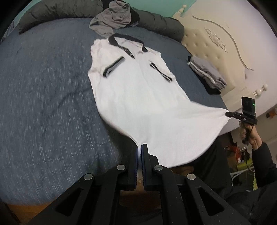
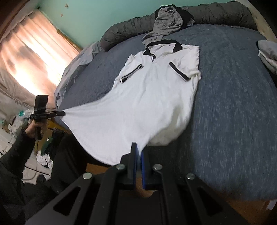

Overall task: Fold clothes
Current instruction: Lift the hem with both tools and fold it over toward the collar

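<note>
A white polo shirt [image 1: 138,97] with a black collar and black sleeve bands lies face up on the blue bed, collar at the far end, both sleeves folded inward over the chest. It also shows in the right wrist view [image 2: 148,103]. My left gripper [image 1: 139,148] is shut on one bottom hem corner. My right gripper [image 2: 138,149] is shut on the other hem corner. Each gripper shows in the other's view, the right one [image 1: 227,114] and the left one [image 2: 63,113]. The hem is stretched between them, lifted off the bed at its near edge.
A crumpled grey garment [image 1: 112,19] lies beyond the collar against a dark rolled duvet [image 1: 57,15]. A stack of folded clothes [image 1: 207,74] sits by the cream headboard [image 1: 225,52]. Curtains [image 2: 29,65] hang at the left; clutter lies on the floor.
</note>
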Demonstrator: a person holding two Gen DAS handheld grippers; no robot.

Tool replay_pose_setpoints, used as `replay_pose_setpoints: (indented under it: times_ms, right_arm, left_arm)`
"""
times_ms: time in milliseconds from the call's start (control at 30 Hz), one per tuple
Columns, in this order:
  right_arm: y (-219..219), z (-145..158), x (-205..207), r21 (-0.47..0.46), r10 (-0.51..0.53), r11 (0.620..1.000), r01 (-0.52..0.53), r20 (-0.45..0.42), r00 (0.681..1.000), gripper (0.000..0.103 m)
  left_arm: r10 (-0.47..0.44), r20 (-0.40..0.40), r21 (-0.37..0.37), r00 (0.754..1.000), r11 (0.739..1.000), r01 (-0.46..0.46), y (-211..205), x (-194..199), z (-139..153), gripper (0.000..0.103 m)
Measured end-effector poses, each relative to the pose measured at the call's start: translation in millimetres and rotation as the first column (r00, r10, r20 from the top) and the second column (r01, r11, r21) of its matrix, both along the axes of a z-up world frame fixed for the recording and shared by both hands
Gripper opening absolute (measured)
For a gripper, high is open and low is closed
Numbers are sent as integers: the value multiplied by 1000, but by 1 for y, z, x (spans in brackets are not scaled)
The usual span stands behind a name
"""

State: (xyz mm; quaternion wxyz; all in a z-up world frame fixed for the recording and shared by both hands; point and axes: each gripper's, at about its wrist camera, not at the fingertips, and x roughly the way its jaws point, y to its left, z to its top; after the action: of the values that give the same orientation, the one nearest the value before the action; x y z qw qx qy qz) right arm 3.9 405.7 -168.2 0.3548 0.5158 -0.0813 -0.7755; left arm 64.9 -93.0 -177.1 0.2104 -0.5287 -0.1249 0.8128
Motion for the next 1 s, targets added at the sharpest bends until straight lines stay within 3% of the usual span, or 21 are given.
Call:
replay_pose_setpoints:
  times_ms: [233,467,733,1000]
  right_arm:
    - [-4,10,-93,-38,-41,998,42,19,999,4]
    - [-17,4,-215,-19,-77,997,78,33,996,4]
    - [-27,-12,-346,-7,-137,991,137,43,990,4]
    - [-28,-39,-432,31,-224,974,223,49,973,4]
  left_arm:
    - [31,-34,-17,999,999,-31,-13,-99,11,4]
    - [61,-38,-45,997,997,-63,-27,-216,5,4]
    - [131,-33,-11,991,991,-131,-48,-345,-20,4]
    - [188,-5,-1,982,982,-188,-62,-440,-52,4]
